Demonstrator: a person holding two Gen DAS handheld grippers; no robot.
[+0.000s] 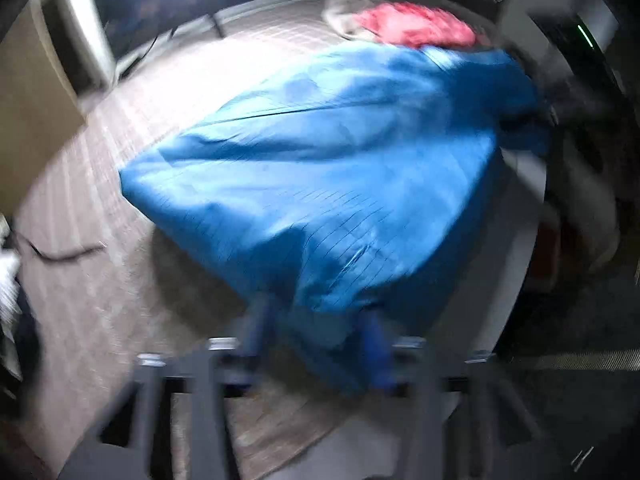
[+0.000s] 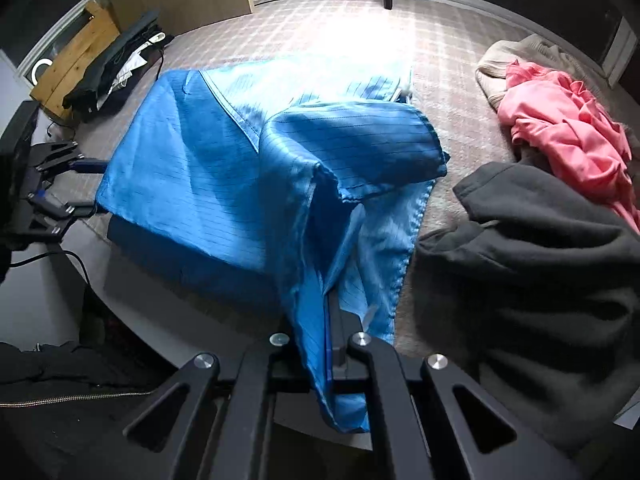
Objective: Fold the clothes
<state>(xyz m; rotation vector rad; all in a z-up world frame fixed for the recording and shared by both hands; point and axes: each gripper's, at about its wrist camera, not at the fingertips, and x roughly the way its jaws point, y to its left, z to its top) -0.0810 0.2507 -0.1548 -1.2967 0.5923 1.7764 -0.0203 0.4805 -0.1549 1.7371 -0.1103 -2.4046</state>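
Much of the left wrist view is smeared by motion blur, so the left claw (image 1: 316, 344) shows only as two blue fingers with the blue garment (image 1: 332, 168) bunched between them; they stand apart, and whether they pinch the cloth I cannot tell. In the right wrist view the right claw (image 2: 334, 344) is shut on a hanging fold of the blue garment (image 2: 224, 168), whose trailing end drapes over the black linkage and hides the fingertips. The cloth is thin, shiny and faintly pinstriped (one stitched hem edge is turned up), and it lies spread across the pale checked cover of the desk (image 2: 320, 32). Beside it sit a crumpled pink garment (image 2: 568, 128), a beige knit piece (image 2: 504, 64) partly under it, and a soft dark grey hoodie (image 2: 532, 280) cut off at the frame edge.
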